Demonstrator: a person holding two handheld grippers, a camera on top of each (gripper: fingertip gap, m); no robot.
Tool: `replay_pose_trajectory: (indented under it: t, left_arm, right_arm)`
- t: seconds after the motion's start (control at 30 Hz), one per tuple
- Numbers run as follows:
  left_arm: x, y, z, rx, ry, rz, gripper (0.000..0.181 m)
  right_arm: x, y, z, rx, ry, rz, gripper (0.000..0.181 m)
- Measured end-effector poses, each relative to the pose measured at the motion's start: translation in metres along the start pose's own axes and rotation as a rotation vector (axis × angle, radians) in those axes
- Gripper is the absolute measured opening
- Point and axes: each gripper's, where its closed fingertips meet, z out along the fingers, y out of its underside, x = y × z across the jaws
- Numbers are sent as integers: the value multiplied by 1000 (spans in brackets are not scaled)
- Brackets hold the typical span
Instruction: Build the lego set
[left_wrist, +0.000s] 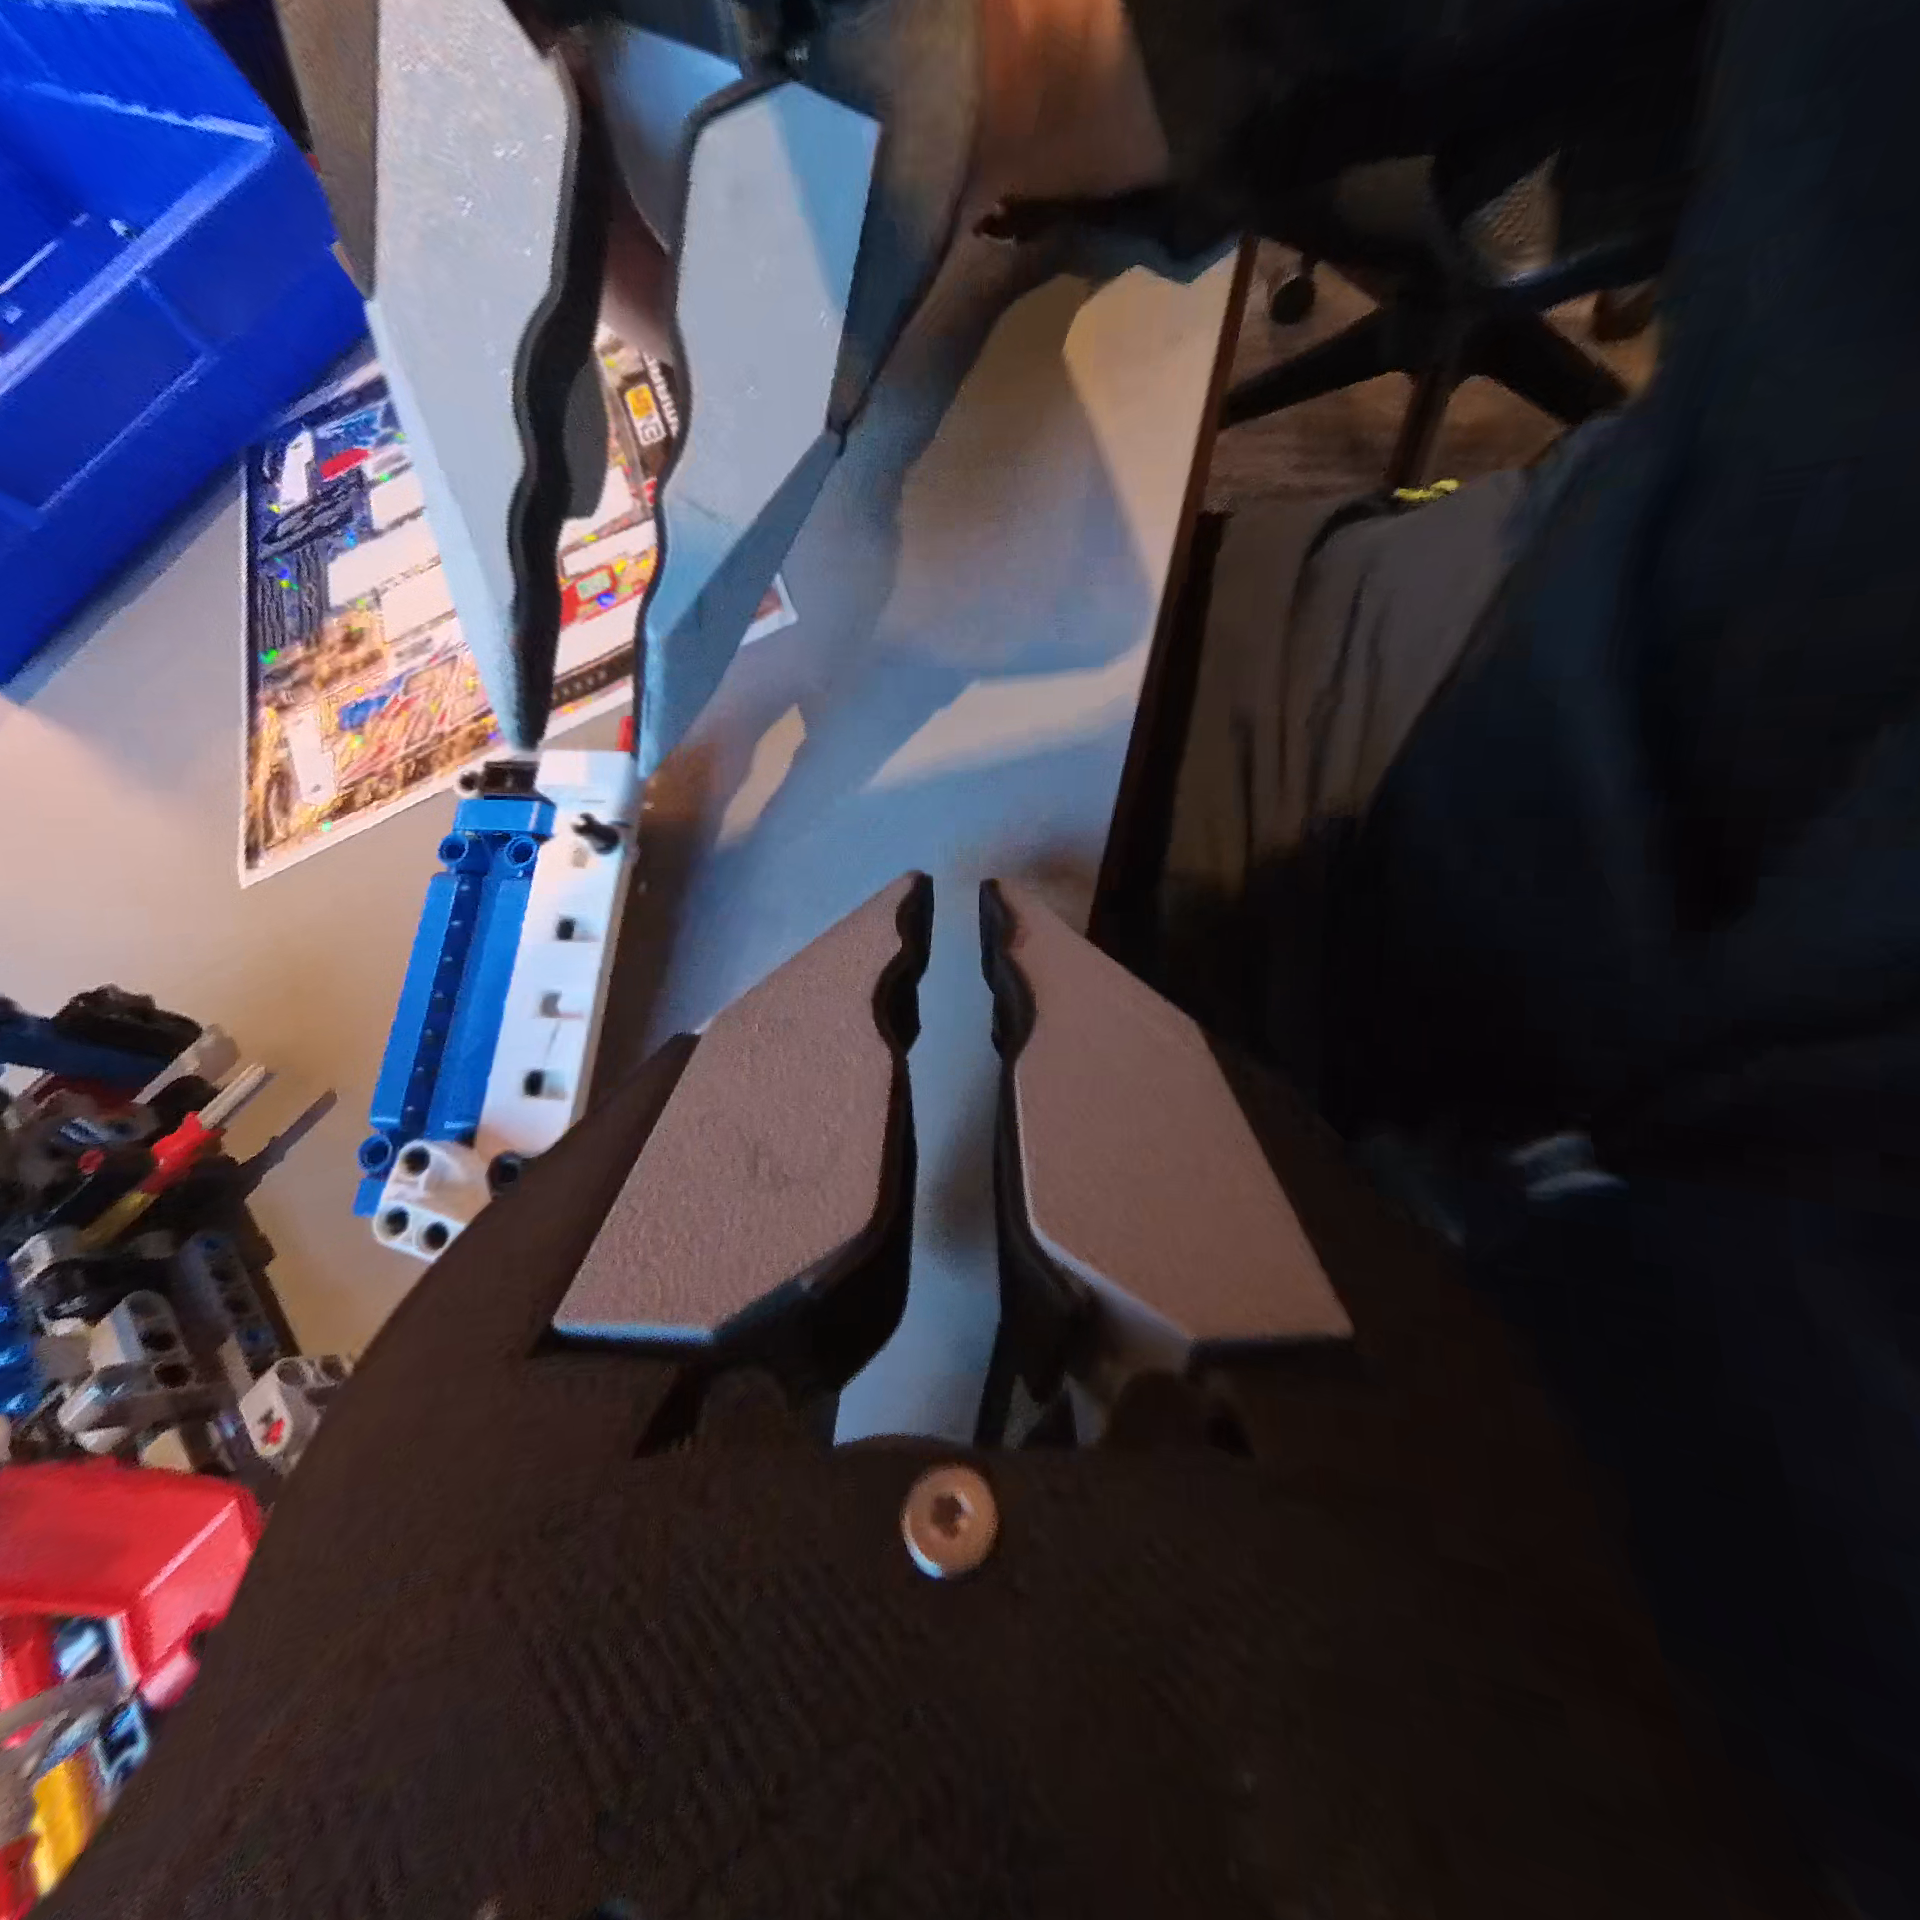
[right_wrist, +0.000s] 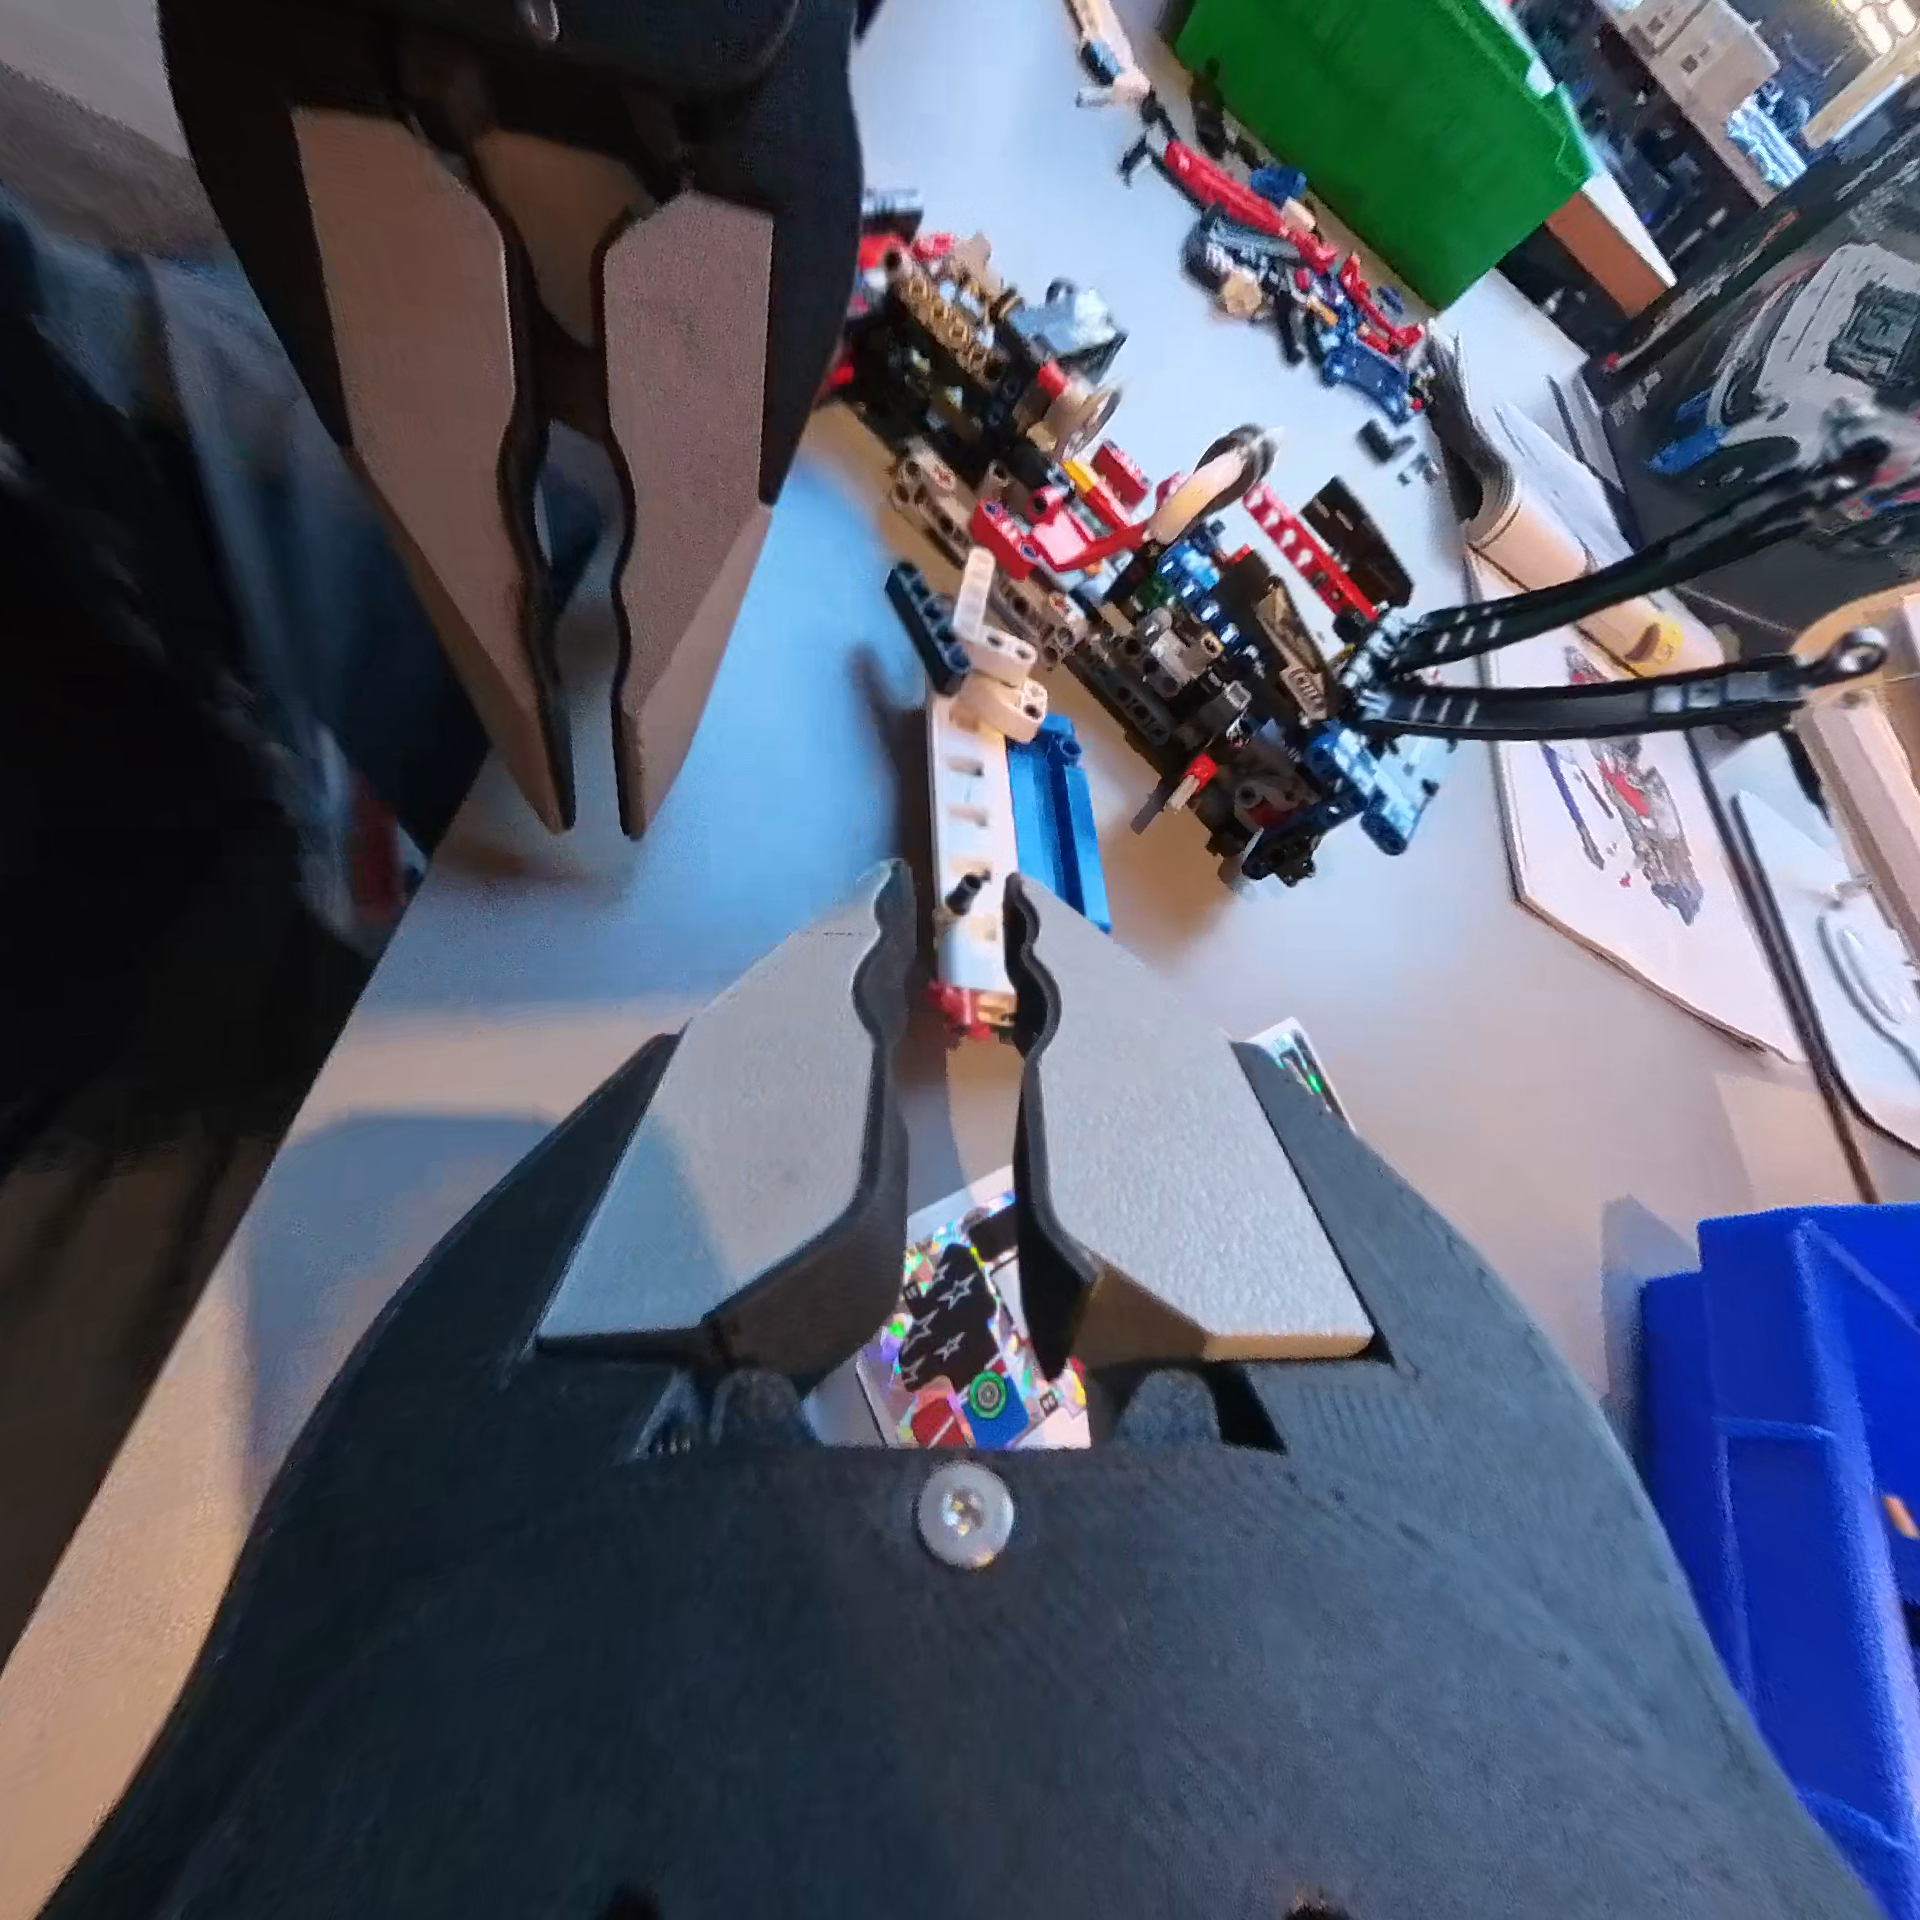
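A long white and blue Lego assembly (left_wrist: 551, 987) lies on the pale table (left_wrist: 987, 644). It also shows in the right wrist view (right_wrist: 971, 810), with a black pin on its white side and a red end piece. My right gripper (right_wrist: 961, 904) straddles the near end of its white part and looks closed on it; it comes in from above in the left wrist view (left_wrist: 587, 748). My left gripper (left_wrist: 956, 894) hovers empty beside the assembly, near the table edge, its jaws a narrow gap apart. It also shows in the right wrist view (right_wrist: 594, 826).
A large half-built Lego model (right_wrist: 1195, 644) with black arms stands beyond the assembly, also seen at the left (left_wrist: 114, 1247). A shiny sticker sheet (left_wrist: 343, 623) lies under my right gripper. A blue bin (left_wrist: 135, 364), a green bin (right_wrist: 1382, 125), loose parts (right_wrist: 1299, 270) and printed sheets (right_wrist: 1621, 831) surround them. The gap from one gripper's tips to the other's is roughly 7 cm.
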Motion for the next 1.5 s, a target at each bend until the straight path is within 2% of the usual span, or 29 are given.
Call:
replay_pose_trajectory:
  t: [0.1, 0.17, 0.27, 0.33, 0.4, 0.47, 0.5, 0.57, 0.67, 0.77, 0.9, 0.97, 1.23, 1.5]
  left_arm:
    - [-4, -1, -2, 17, 42, -99, 7]
    - [-6, 1, -2, 16, 41, -135, 11]
    - [-12, -7, -9, 97, -20, -116, 0]
    - [-11, -6, -9, 82, 31, -171, 7]
    - [-14, -11, -15, 121, 11, -191, 9]
    - [-16, -20, -20, 157, -21, -243, 12]
    - [-11, -25, -22, 170, 7, -273, 14]
    - [-5, -29, -22, 135, 6, -249, 14]
    - [-7, -39, -21, 97, -70, -190, 12]
    - [7, -52, -19, 71, -67, -182, 12]
    - [21, -65, -21, 70, -158, -144, 10]
    - [35, -69, -20, 80, -153, -170, 10]
    - [67, -55, -20, 3, -182, -178, 13]
    - [71, -30, -18, -25, -167, -174, 14]
  right_arm:
    - [10, -7, -3, 62, 14, 54, 14]
    - [23, -12, -5, 118, 82, 61, 13]
    - [31, -7, -4, 149, 62, 168, 13]
    - [34, -9, -7, 175, 48, 214, 20]
    - [31, -17, -11, 194, 50, 187, 22]
    - [25, -22, -10, 170, 64, 113, 22]
    - [22, -23, -10, 149, 73, 74, 22]
    - [25, -24, -12, 136, 131, 16, 22]
    - [35, -13, -14, 131, 176, 99, 19]
    - [42, -1, -18, 111, 186, 177, 23]
    - [43, 2, -20, 87, 238, 145, 22]
    - [42, 6, -17, 58, 239, 143, 22]
    - [43, 8, -16, 66, 222, 178, 24]
    - [40, 5, -20, 95, 194, 212, 24]
